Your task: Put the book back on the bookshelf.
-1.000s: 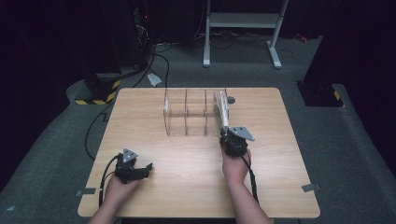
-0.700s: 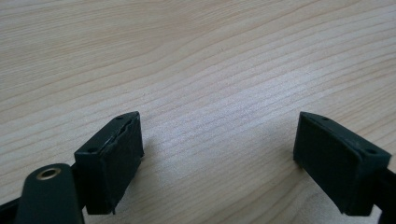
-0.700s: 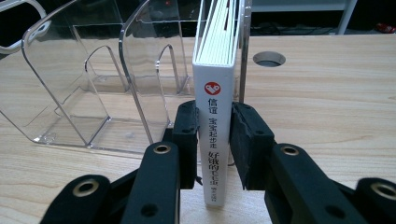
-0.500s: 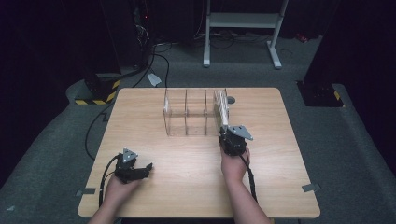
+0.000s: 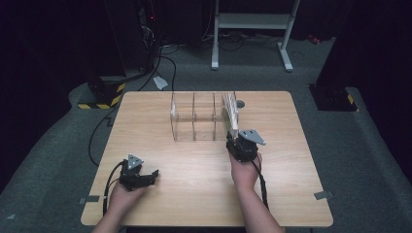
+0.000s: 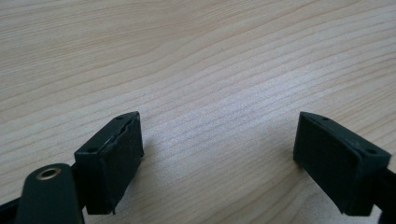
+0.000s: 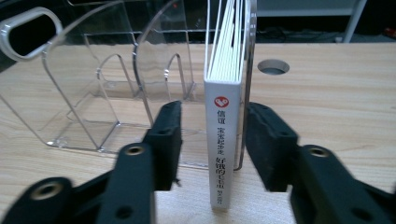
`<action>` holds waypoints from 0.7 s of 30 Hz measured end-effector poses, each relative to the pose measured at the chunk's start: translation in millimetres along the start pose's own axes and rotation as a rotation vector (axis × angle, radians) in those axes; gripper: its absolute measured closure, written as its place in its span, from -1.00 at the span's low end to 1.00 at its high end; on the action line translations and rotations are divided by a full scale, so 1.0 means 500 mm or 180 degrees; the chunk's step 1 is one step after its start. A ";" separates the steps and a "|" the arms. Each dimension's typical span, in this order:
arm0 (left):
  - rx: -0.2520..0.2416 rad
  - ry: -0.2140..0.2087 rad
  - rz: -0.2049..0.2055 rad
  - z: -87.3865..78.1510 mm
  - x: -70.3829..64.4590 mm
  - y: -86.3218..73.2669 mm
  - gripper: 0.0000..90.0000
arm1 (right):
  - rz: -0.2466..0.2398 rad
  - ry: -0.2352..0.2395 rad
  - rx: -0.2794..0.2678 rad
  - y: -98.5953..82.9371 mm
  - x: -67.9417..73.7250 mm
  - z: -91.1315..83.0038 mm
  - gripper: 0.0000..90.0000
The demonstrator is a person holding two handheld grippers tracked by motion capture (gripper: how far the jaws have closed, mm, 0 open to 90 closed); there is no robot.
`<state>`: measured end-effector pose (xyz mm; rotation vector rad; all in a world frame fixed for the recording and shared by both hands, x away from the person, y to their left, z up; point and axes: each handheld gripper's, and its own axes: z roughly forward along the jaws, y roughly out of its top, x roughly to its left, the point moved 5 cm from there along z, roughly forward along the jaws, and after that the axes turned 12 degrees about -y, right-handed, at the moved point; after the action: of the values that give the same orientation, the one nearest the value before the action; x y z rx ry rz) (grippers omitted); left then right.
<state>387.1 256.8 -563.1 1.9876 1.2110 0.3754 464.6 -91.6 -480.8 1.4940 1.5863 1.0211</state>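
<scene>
One white book (image 7: pixel 223 140) stands upright in the clear rack (image 7: pixel 116 93), spine between the open jaws of the right hand-held gripper (image 7: pixel 212 140), ungrasped; the left hand-held gripper (image 6: pixel 217 158) rests released on the tabletop (image 5: pixel 194 165), well apart.

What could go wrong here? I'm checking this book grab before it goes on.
The right gripper has its jaws on either side of the book with gaps, so closing off-centre might tilt it. One jaw sits near the clear rack and its end wall; it could pinch or drag the rack along. The left gripper rests open on the table, so nothing steadies the rack.
</scene>
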 end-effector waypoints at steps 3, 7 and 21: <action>-0.0001 -0.0004 -0.0005 0.000 0.000 0.000 -0.64 | -0.0036 0.0084 0.0003 0.003 -0.002 -0.012 -0.03; 0.0000 -0.0001 0.0000 0.000 0.000 0.000 -0.65 | -0.0132 0.0197 0.0054 0.002 -0.012 -0.025 -0.19; 0.0005 -0.0014 0.0012 0.001 0.000 0.001 -0.65 | -0.0543 -0.0010 0.0517 -0.130 -0.182 -0.033 -0.42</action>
<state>387.7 256.7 -563.0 1.9911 1.2055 0.3720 428.4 -184.4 -533.9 1.4355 1.7963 0.8102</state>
